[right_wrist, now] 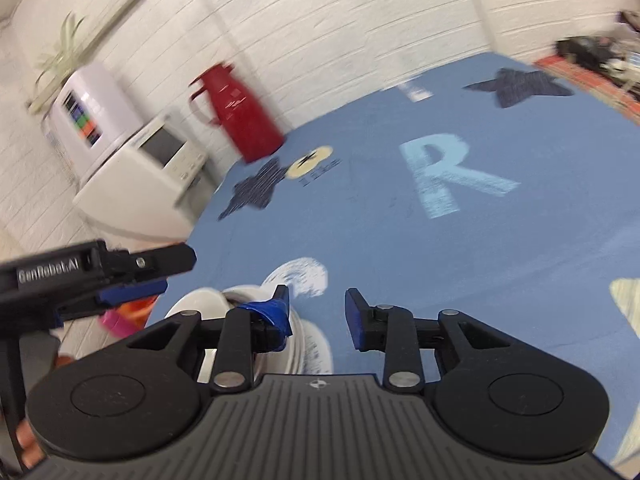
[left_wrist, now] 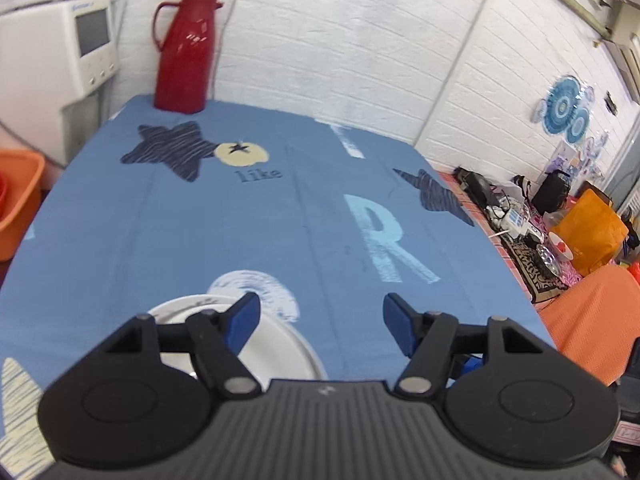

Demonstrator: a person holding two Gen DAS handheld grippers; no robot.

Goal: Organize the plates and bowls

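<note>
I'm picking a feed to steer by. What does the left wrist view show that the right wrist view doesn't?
Only the left wrist view: an orange tub left of the table and a cluttered orange-draped surface to its right.

Only the right wrist view: the left gripper seen from the side, a white canister on the appliance, a bowl among the white dishes.

Both: blue tablecloth, red jug, white appliance, white plate, each gripper open.

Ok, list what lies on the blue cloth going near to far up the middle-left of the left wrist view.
White plate under the left gripper → white printed blob → word "like" → dark star → red thermos jug at the far edge.
</note>
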